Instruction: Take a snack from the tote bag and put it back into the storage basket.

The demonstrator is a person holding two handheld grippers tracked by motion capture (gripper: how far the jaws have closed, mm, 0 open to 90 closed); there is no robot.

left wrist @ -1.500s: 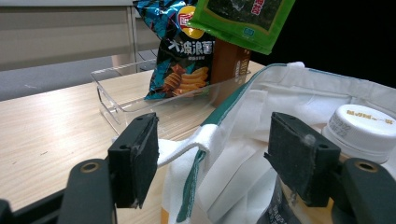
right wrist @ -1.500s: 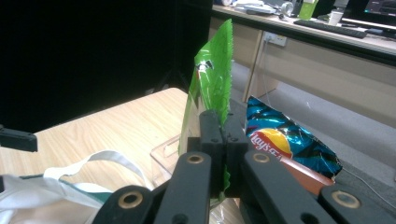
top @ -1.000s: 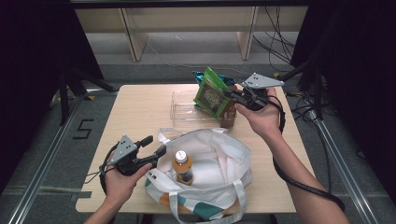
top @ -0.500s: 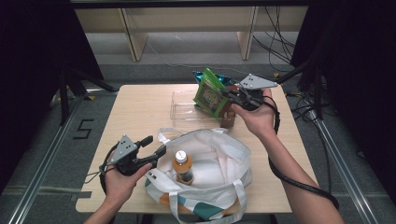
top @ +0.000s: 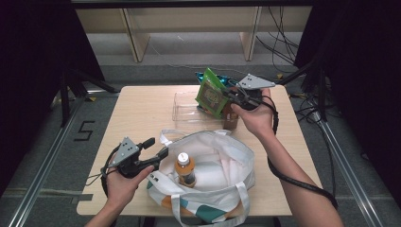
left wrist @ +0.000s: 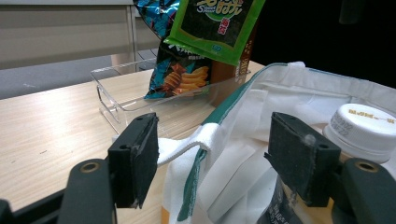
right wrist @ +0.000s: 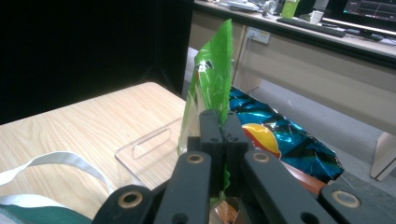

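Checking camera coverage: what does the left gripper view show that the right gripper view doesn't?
Left gripper view alone: an open claw straddling the white bag's rim, and the bottle's white cap. Right gripper view alone: a claw shut on the green snack packet, and a desk with a keyboard behind. Both: the clear tray, the blue chip bag and the wooden table.

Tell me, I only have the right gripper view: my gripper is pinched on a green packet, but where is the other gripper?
Observer: The left gripper sits at the near-left rim of a white tote bag, jaws open either side of the rim.
Operator: Anything in the bag?
Observer: A bottle with a white cap stands upright inside.
Operator: Is my packet over the bag yet?
Observer: No. The green packet hangs above the clear tray, beyond the bag.
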